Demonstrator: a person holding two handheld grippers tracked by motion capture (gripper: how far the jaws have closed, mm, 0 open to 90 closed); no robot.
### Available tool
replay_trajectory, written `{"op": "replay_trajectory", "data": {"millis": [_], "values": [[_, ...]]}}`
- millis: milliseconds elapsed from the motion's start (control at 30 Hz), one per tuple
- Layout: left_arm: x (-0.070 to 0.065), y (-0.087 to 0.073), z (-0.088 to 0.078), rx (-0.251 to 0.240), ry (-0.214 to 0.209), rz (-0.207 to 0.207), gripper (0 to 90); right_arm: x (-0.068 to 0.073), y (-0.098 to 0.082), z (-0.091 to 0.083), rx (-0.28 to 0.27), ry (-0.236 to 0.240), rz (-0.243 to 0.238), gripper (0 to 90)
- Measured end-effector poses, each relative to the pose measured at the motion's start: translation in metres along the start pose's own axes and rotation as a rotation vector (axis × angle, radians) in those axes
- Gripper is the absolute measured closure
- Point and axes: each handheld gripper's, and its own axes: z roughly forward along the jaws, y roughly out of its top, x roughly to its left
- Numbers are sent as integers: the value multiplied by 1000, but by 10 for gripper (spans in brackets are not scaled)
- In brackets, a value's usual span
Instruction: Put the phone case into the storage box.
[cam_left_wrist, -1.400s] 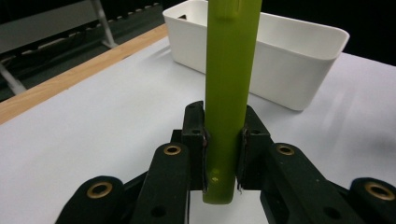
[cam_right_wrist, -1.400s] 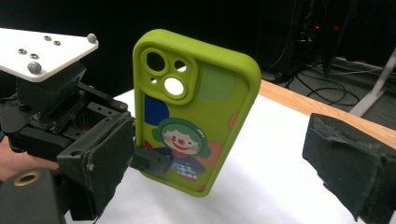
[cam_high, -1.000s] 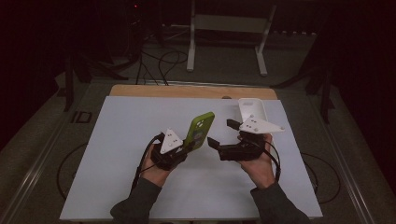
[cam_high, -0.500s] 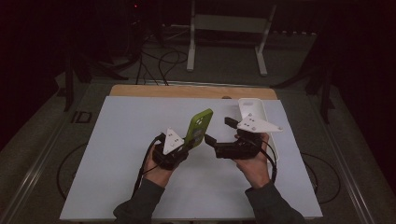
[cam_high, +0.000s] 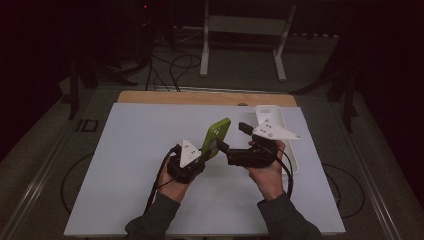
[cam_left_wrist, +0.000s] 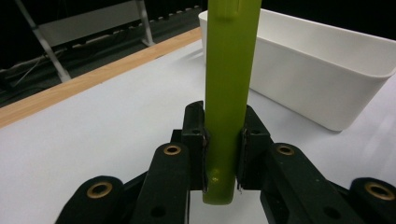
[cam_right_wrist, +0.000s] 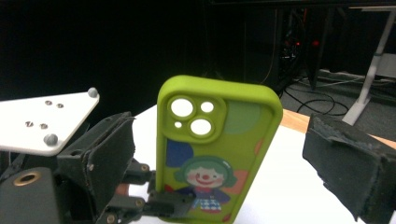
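White sheeting covers the table (cam_high: 125, 165), and a white bin (cam_high: 280, 125) is set at two o'clock. At centre, a green phone case (cam_high: 216, 136) is clamped upright by its lower end in the left gripper (cam_left_wrist: 223, 140). From three o'clock it is flanked by the right gripper (cam_high: 235, 137), jaws spread and not touching. For a clean handover, the case should be pinched squarely across its faces before the left grip is loosened.
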Motion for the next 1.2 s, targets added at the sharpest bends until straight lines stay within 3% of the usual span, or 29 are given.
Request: {"op": "replay_trajectory", "data": {"millis": [1200], "values": [[-12, 2, -2, -24, -7, 7, 778, 3, -1, 22, -42, -35, 76, 77]]}}
